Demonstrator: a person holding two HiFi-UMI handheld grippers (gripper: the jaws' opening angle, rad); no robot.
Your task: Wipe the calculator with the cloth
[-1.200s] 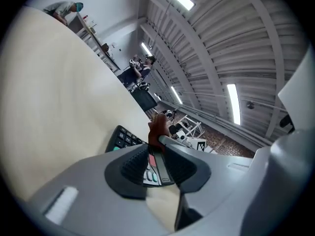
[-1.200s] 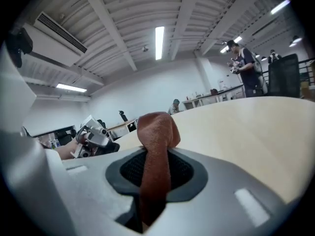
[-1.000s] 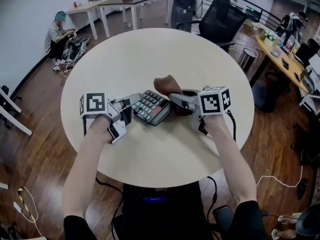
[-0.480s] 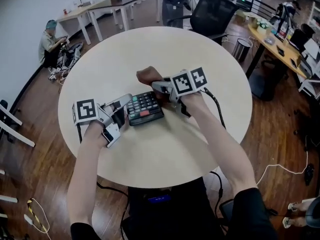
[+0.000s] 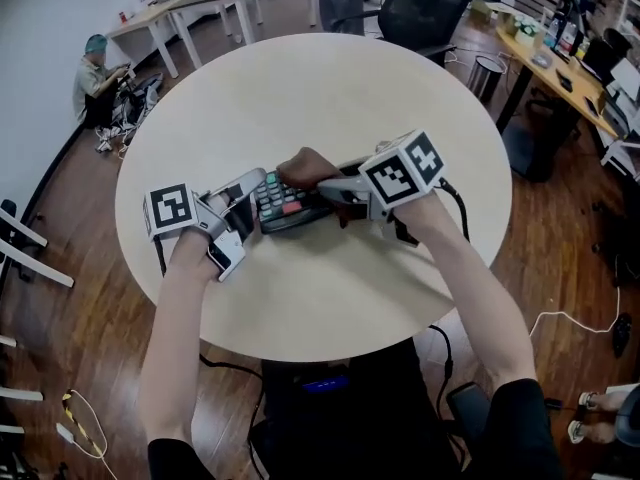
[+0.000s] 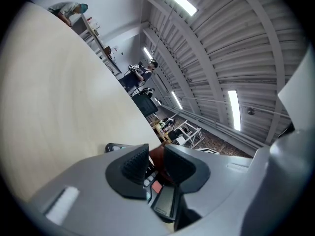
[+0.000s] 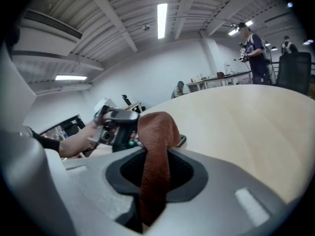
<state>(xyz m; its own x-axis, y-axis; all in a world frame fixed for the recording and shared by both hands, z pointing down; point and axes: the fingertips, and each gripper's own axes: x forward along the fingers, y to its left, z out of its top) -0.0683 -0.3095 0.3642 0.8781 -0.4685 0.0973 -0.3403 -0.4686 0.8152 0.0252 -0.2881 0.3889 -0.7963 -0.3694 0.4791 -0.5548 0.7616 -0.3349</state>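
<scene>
Though obscured overhead, cloth (image 7: 155, 132) between jaws

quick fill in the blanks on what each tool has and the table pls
1. The right tool is shut on a ____ cloth.
2. The left tool is shut on one end of the ____.
3. Everything rests on a pale table whose top is ____ in shape.

Missing words: brown; calculator; round
</scene>
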